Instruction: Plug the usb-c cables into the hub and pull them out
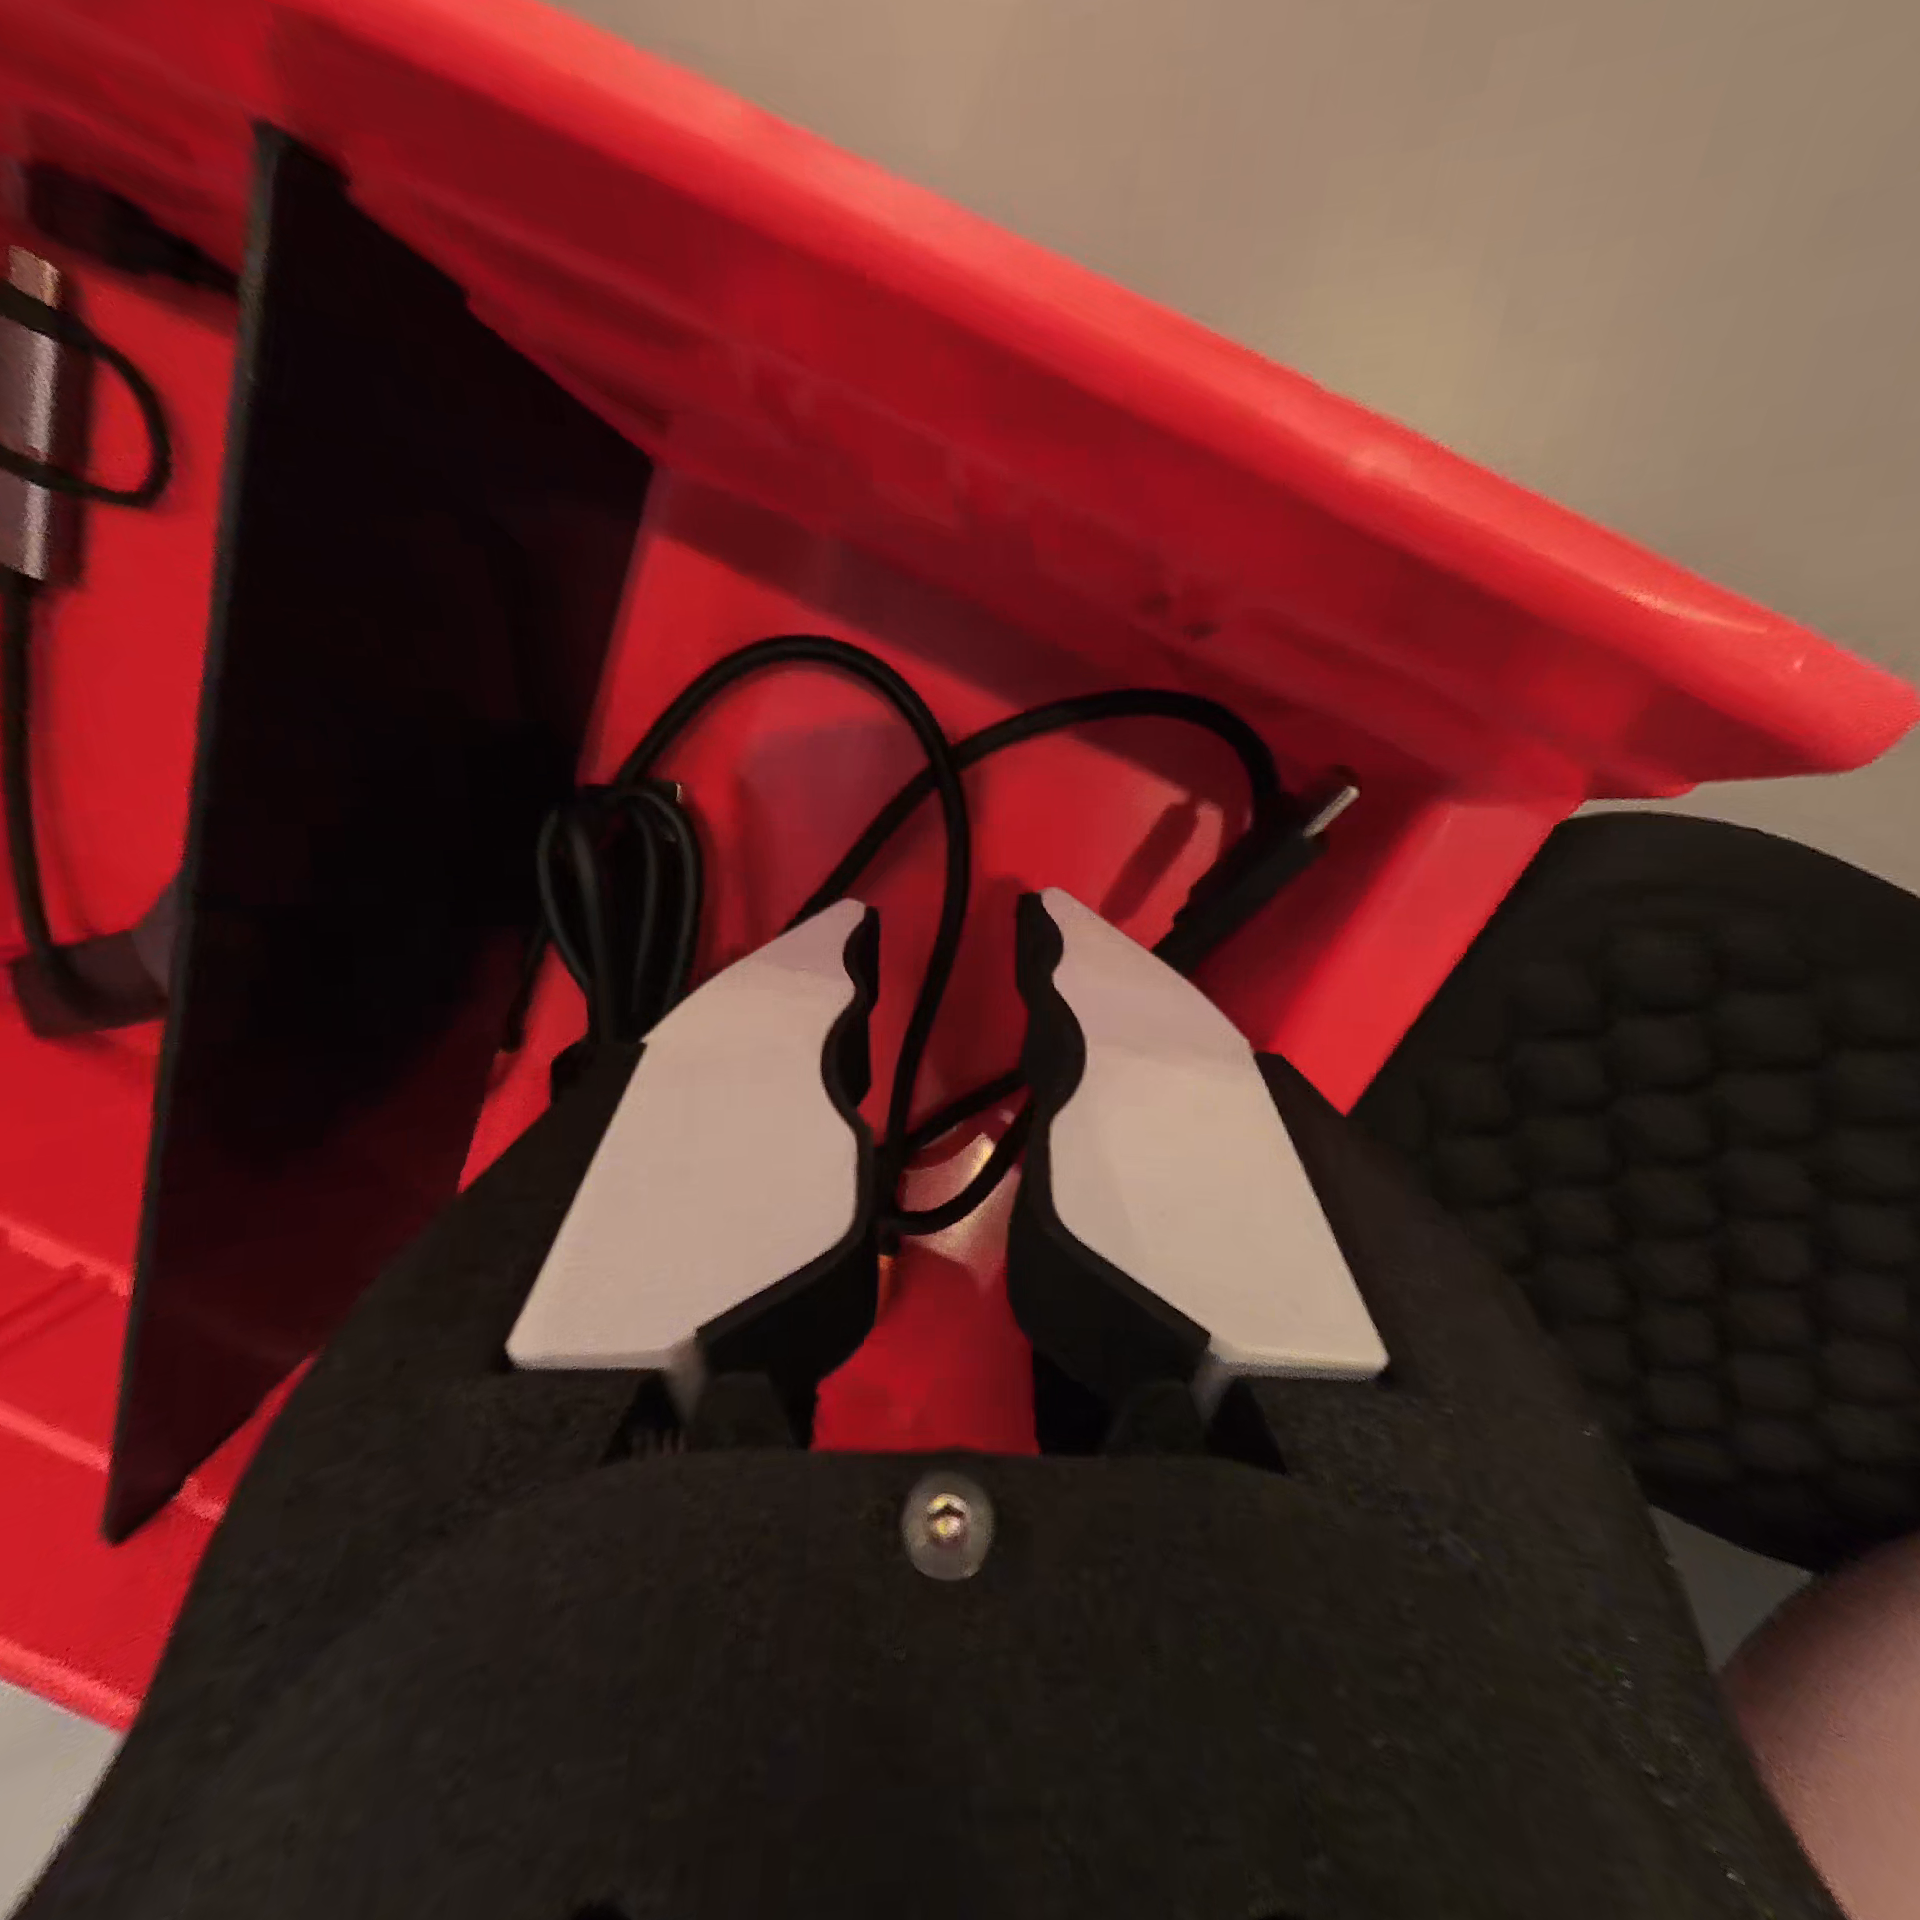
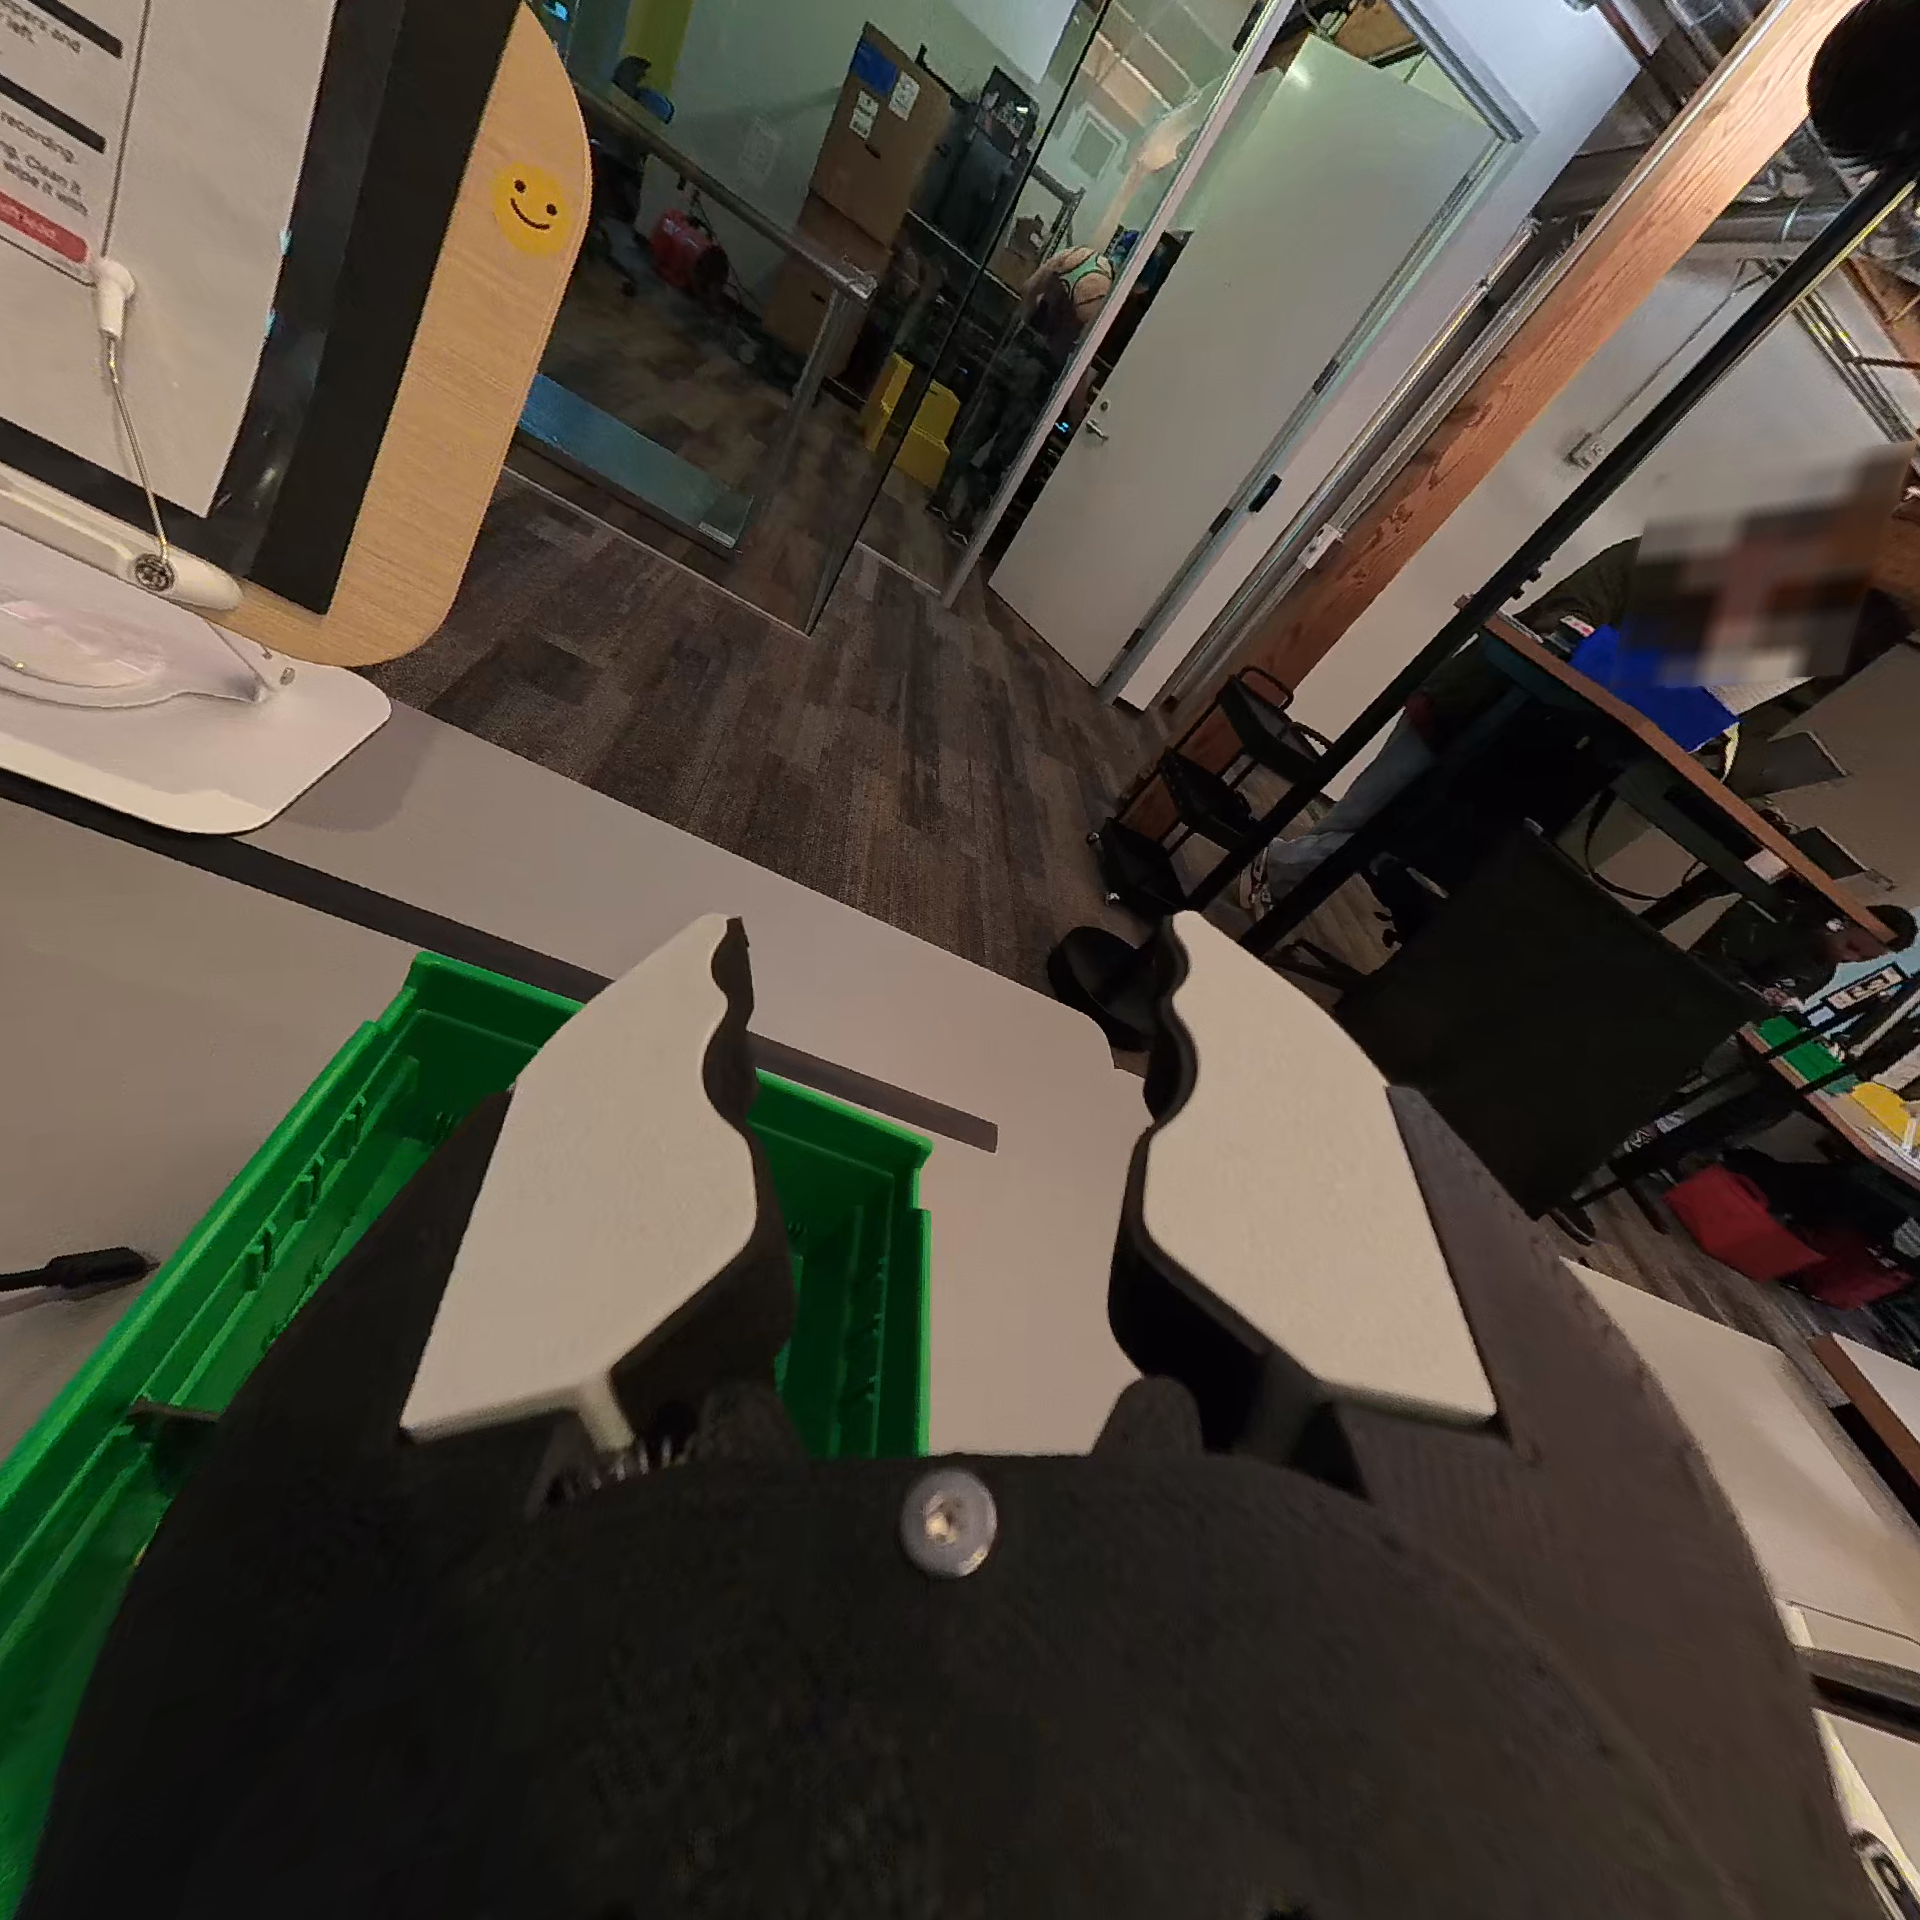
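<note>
In the left wrist view a red bin (image 1: 1039,416) is split by a black divider (image 1: 395,727). Its near compartment holds black USB-C cables (image 1: 935,769), one coiled bundle (image 1: 613,894) and a loose plug (image 1: 1320,821) against the wall. The grey hub (image 1: 42,457) lies in the far-left compartment with its own cord. My left gripper (image 1: 943,914) is low inside the near compartment, jaws narrowly apart, with a thin cable loop running between them. My right gripper (image 2: 956,930) is wide open and empty above a green bin (image 2: 862,1247).
A black hex-patterned pad (image 1: 1662,1195) sits right of the red bin. In the right wrist view a grey table (image 2: 260,935) carries a white stand base (image 2: 208,758), and a black plug (image 2: 83,1270) lies left of the green bin. Beyond are floor, glass walls and a seated person. One gripper's finger ends stand about 60 centimeters off the other's. My right tips are about 55 centimeters from the grey hub (image 1: 42,457), my left tips only 20 centimeters.
</note>
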Available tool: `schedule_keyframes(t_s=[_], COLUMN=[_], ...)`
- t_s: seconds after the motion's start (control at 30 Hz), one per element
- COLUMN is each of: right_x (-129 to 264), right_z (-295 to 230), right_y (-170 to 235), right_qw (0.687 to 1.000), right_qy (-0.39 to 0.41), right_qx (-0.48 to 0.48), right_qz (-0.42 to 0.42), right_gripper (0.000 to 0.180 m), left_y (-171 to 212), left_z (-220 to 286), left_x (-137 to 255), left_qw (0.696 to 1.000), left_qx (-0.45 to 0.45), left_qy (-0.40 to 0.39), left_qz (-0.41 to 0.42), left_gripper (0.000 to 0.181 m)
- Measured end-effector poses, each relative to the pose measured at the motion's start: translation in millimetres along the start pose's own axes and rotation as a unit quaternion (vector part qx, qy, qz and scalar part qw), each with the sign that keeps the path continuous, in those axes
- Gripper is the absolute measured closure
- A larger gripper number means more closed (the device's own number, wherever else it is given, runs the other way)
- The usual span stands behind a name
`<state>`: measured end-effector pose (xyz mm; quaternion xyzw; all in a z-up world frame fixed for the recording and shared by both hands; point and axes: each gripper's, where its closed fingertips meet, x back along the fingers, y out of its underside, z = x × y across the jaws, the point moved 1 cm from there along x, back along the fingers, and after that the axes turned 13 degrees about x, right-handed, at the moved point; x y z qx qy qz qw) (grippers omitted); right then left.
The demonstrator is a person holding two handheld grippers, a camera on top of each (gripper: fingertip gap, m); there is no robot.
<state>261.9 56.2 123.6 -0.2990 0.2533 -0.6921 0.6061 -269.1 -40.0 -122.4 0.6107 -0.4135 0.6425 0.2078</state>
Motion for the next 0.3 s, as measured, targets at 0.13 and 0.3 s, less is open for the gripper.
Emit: schedule_keyframes(t_s=[0.13,0.3], right_x=[-1.6,-3.4], right_z=[-1.4,-4.4], right_y=[1.9,3.2], right_qw=[1.000,1.000], right_qy=[-0.003,-0.009], right_qx=[0.001,0.007], right_qz=[-0.005,-0.010], right_gripper=[0.105,0.105], left_y=[6.7,11.7], left_z=[-3.0,-8.2], left_x=[-6.9,-18.3], left_qw=[0.999,0.998], left_qx=[0.005,0.001], left_qy=[-0.005,-0.014], left_qz=[-0.032,-0.064], left_gripper=[0.151,0.160])
